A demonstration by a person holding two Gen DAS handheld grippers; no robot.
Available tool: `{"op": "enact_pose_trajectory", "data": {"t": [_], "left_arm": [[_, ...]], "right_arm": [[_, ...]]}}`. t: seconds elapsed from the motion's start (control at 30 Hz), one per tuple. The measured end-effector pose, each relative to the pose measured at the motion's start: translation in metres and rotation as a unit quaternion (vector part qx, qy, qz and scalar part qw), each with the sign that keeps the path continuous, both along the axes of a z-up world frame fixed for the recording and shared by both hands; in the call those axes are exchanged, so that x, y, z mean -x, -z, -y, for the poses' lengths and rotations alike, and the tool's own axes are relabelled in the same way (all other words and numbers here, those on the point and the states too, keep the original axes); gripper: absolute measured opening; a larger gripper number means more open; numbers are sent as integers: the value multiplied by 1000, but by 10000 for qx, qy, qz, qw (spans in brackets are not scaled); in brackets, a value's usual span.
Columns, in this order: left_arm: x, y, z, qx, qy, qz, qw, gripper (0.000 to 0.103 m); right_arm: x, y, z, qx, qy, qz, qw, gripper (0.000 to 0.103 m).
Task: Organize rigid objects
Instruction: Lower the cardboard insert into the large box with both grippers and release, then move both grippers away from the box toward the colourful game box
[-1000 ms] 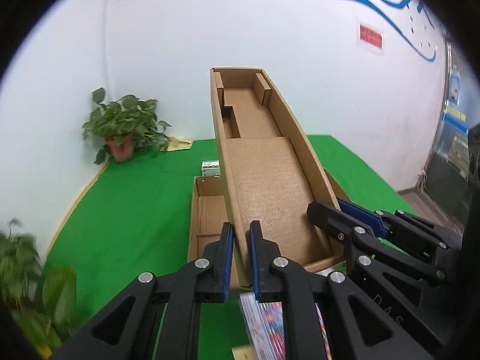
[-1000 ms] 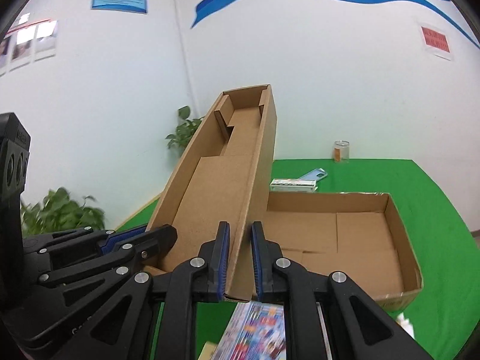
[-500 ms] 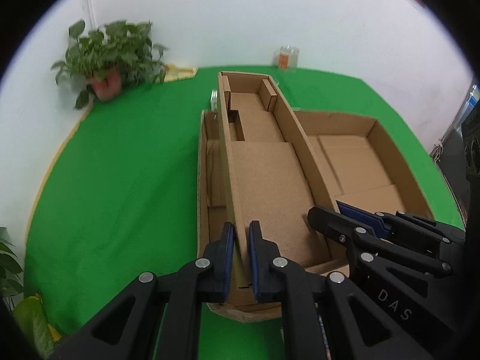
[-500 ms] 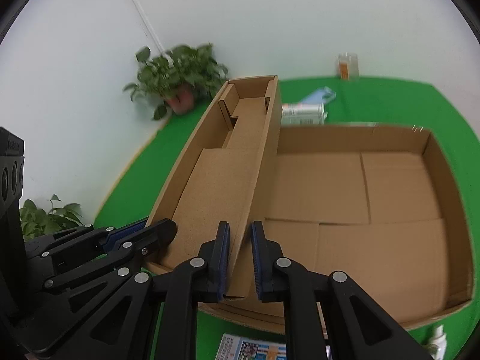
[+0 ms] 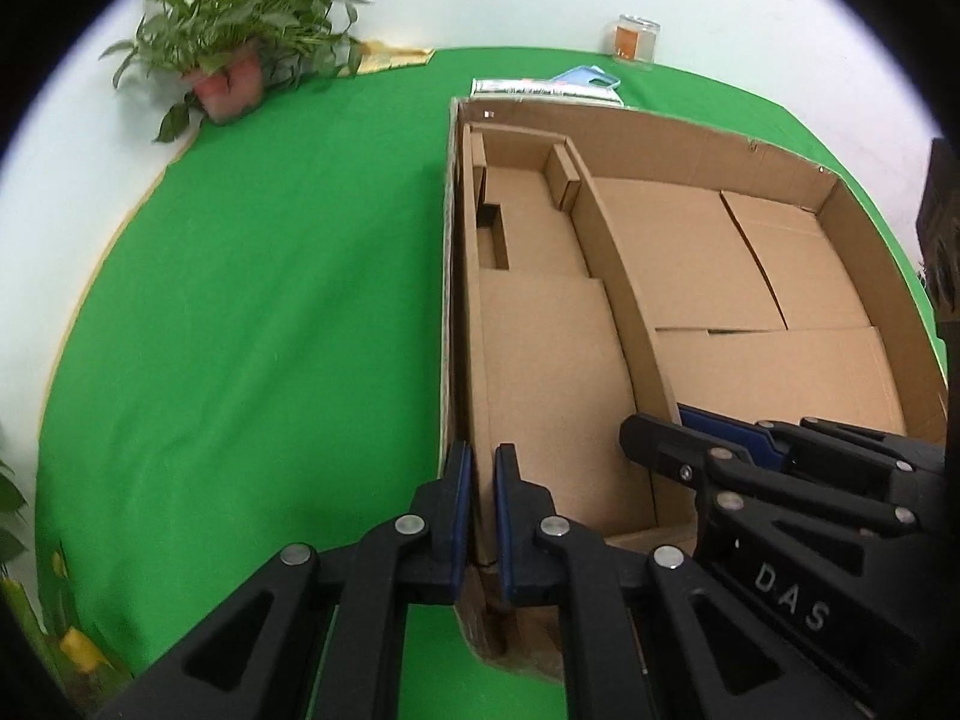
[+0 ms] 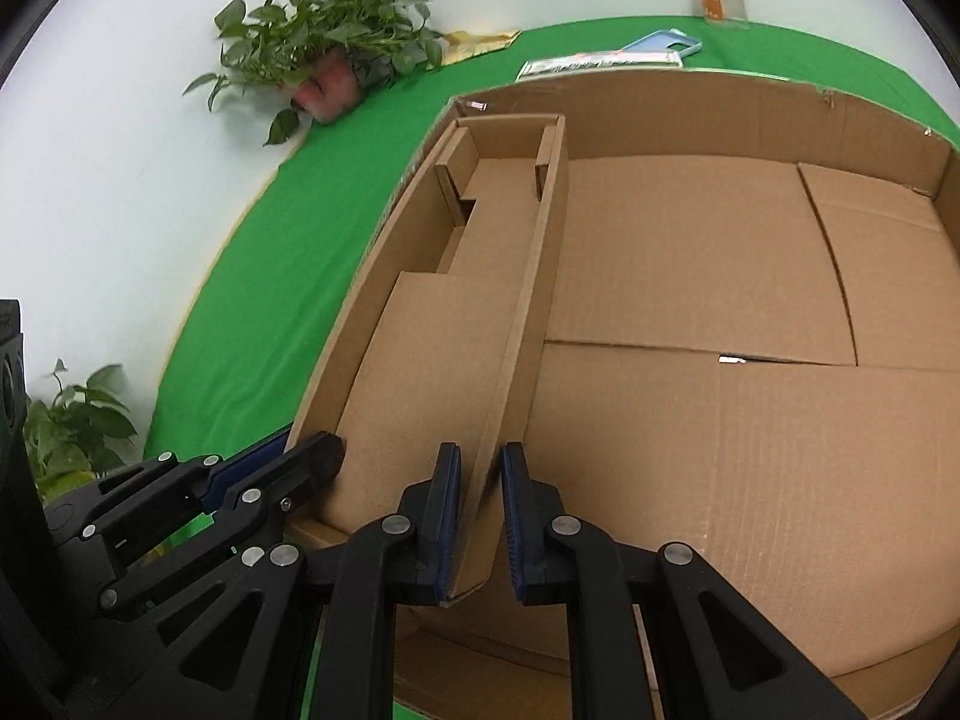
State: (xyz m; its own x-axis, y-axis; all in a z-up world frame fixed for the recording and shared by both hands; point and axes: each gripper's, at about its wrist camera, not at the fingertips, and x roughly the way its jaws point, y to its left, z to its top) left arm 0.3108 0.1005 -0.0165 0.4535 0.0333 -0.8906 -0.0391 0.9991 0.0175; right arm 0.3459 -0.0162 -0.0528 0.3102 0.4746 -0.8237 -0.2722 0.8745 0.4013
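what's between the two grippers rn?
The narrow cardboard tray: left gripper clamps its left wall, right gripper its right wall. Only the tray's bare floor lies between them, in both wrist views.

left wrist: close, steeply down over box (image 5: 708, 252) | right wrist: same | shared: box, plant (image 6: 324, 54)

Left hand-held gripper (image 5: 483, 468) and right hand-held gripper (image 6: 480, 468) point steeply down, side by side, jaws nearly closed

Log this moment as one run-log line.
left gripper: shut on narrow brown cardboard tray's left wall | right gripper: on its right wall | tray: inside large open cardboard box, left side
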Motion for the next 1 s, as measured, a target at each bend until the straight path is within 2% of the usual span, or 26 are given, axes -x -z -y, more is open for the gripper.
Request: {"op": "enact_pose_trajectory", "data": {"t": [0.13,0.23,0.33,0.43,0.47,0.5,0.53,0.57,0.6,0.63,0.67,0.7,0.77,0.83,0.9,1.0], "left_arm": [[12,6,1,-48,-6,-19,10000,7],[17,6,2,-22,-81,-29,10000,7],[24,6,4,-62,-145,-47,9999,7],[30,0,3,122,-169,57,9998,7],[36,-5,4,104,-185,171,9996,7],[39,-7,4,69,-194,246,9995,8],[46,-13,6,-24,-204,370,9991,11],[55,-20,10,-127,-203,561,9981,20],[63,-26,13,-176,-194,746,9969,36],[72,-32,17,-232,-200,954,9950,46],[83,-40,23,-283,-179,1212,9921,67],[91,-45,29,-316,-138,1413,9894,82],[107,-54,47,-343,27,1779,9834,82],[111,-57,64,-292,305,1793,9829,82],[106,-52,80,-230,436,1681,9845,82],[86,-37,101,-268,660,1468,9866,82]], "right_arm": [[-1,6,-4,-24,-90,-128,9999,15],[3,6,-12,133,-207,-70,9997,16],[10,6,-12,58,-306,-172,9994,23],[15,4,-7,-156,-302,-223,9992,30],[19,1,-2,-141,-254,-188,9994,41],[26,-5,7,-76,-141,-72,9998,58],[33,-12,18,-39,-42,64,10000,65],[43,-20,31,-1,45,235,9997,69],[52,-30,46,51,129,433,9990,68],[63,-43,66,49,215,659,9976,68],[72,-53,83,26,270,860,9959,69],[83,-65,102,43,318,1106,9934,73],[107,-80,147,226,414,1591,9861,84],[125,-86,193,524,670,1861,9788,87],[132,-83,234,620,881,1808,9776,91],[122,-64,280,974,1149,1481,9774,92]]}}
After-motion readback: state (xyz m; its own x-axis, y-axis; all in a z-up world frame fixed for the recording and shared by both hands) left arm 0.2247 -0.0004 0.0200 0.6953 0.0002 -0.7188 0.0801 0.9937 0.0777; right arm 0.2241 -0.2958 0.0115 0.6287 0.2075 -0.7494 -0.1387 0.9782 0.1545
